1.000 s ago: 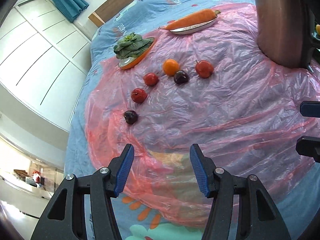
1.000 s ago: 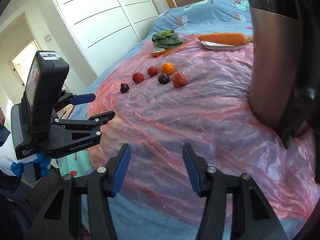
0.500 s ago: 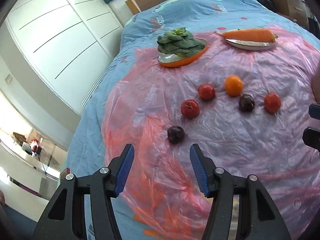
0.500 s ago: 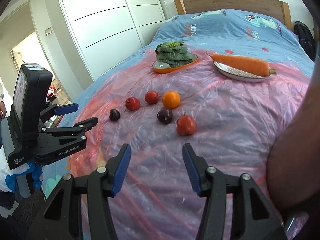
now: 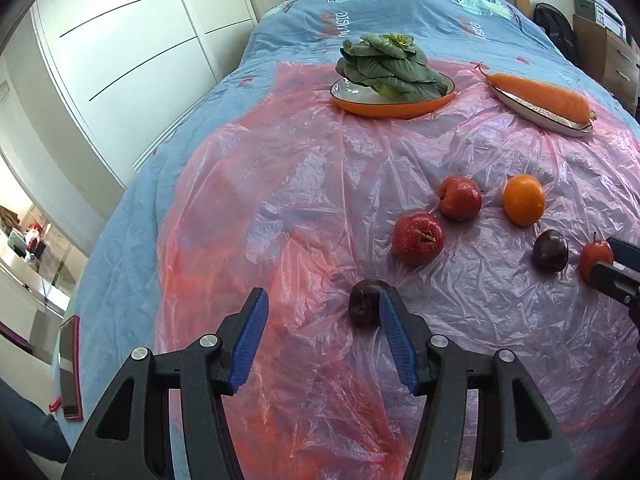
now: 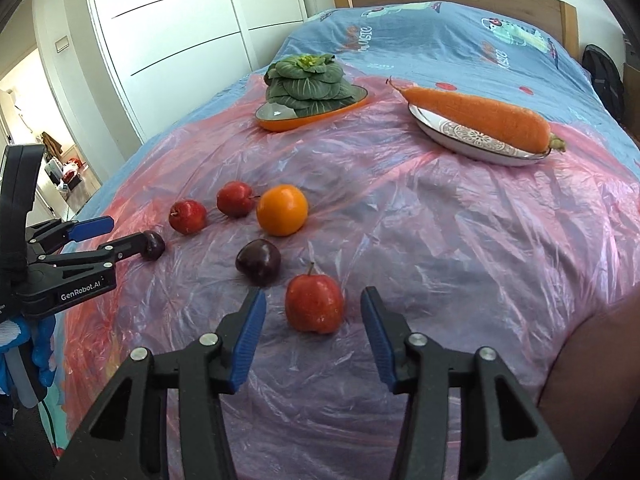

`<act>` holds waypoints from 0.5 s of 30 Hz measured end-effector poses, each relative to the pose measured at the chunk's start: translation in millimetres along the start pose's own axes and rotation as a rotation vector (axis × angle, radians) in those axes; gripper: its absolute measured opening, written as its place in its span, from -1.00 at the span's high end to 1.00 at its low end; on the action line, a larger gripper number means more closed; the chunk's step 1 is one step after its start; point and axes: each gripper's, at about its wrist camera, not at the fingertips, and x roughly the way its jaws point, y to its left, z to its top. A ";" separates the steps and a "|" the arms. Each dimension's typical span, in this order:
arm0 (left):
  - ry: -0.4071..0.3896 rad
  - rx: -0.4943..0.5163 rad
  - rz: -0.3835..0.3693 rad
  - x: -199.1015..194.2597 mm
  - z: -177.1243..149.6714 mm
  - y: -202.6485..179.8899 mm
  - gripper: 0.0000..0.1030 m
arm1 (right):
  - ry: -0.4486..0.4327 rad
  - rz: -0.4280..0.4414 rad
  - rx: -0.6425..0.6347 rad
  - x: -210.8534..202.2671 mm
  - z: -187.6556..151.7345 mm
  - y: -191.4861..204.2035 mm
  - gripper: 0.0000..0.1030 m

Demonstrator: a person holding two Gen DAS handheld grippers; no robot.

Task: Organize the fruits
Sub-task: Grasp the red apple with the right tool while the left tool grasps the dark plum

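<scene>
Several fruits lie on a pink plastic sheet [image 5: 360, 168] over a bed. My left gripper [image 5: 324, 300] is open. A dark plum [image 5: 364, 308] rests just beyond its fingertips, against the right pad's tip. In the right wrist view the left gripper [image 6: 126, 234] reaches the same plum [image 6: 154, 246] from the left. My right gripper [image 6: 313, 296] has its jaws closing around a red apple [image 6: 314, 308], with a gap on both sides. Beyond lie a second plum [image 6: 258, 262], an orange [image 6: 282, 210] and two red apples [image 6: 188, 216] [image 6: 236, 199].
At the back, leafy greens [image 5: 394, 66] sit on an orange plate [image 5: 384, 110] and a carrot [image 6: 480, 118] on a white plate [image 6: 460, 142]. White wardrobe doors [image 5: 120, 60] stand left. A brown blurred surface [image 6: 592, 380] fills the lower right of the right wrist view.
Both grippers have come forward and down to the fruit. The left one rolled level and now has the near plum at its tips. The right jaws narrowed around the red apple.
</scene>
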 end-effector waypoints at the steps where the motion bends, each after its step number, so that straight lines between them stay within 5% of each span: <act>1: -0.003 -0.005 -0.014 0.8 1.5 0.2 -0.02 | 0.004 -0.001 0.001 2.8 -0.5 -0.2 -0.15; 15: 0.038 -0.033 -0.149 12.6 6.7 -3.6 0.00 | 0.008 -0.011 -0.008 11.9 0.3 -0.2 0.14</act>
